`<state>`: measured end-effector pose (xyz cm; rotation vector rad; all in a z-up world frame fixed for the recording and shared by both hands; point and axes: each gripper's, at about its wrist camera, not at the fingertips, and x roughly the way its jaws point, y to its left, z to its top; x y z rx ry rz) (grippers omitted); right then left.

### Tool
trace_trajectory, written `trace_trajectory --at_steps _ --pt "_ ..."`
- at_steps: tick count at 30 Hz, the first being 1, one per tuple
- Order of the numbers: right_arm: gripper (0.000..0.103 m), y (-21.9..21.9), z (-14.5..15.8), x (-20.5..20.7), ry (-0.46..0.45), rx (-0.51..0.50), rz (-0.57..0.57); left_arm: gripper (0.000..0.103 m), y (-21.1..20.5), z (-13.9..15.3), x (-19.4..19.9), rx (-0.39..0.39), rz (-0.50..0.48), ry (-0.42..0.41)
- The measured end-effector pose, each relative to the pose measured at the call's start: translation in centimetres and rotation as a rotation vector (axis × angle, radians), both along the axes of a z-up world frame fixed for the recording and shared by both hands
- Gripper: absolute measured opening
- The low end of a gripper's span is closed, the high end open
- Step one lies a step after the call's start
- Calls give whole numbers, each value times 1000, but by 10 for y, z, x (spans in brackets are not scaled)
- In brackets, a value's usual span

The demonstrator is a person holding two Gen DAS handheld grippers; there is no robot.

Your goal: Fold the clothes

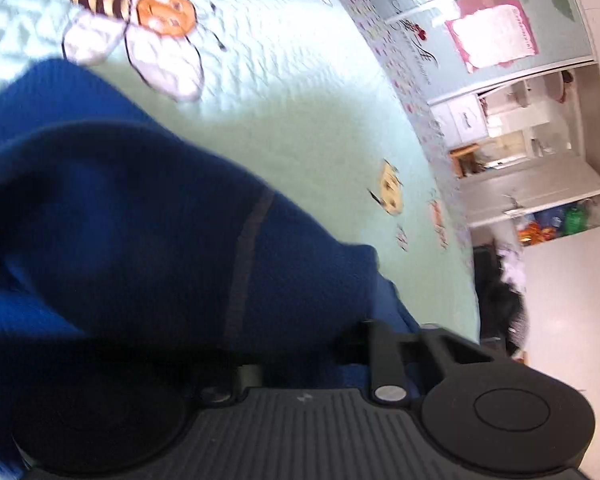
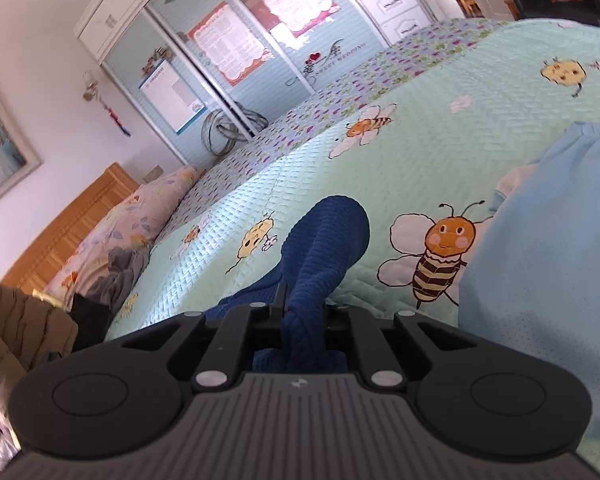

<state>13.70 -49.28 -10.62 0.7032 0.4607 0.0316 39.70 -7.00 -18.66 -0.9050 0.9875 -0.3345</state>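
**Blue knit garment gripped over the bed**

On my right wrist view, the right claw (image 2: 296,312) is clenched on a bunched fold of the dark blue knit garment (image 2: 324,248). The cloth rises from between the fingers and humps forward over the bed's mint bee-print quilt (image 2: 440,136). A pale blue garment (image 2: 548,248) lies on the quilt to the right of it, beside a large printed bee (image 2: 440,256). A floral pillow (image 2: 140,216) sits against the wooden headboard (image 2: 72,232) at the left, with a sliding-door wardrobe (image 2: 220,52) beyond the bed.

On my left wrist view, which is motion-blurred, the dark blue knit garment (image 1: 140,220) fills the lower left and drapes over the front of the left claw (image 1: 300,360). Its fingers are hidden by the cloth, so I cannot tell whether it is clenched or released. The quilt (image 1: 300,100) shows beyond the cloth.
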Motion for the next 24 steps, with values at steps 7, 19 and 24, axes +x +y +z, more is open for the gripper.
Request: trace_trajectory --at_steps 7,19,24 --pt "11 15 15 14 -17 -6 7 12 15 47 4 124 52 -146" --pt "11 34 109 79 -269 71 -10 12 130 184 2 164 285 -406" --pt "9 36 118 75 -355 131 -36 16 129 206 -18 324 272 -457"
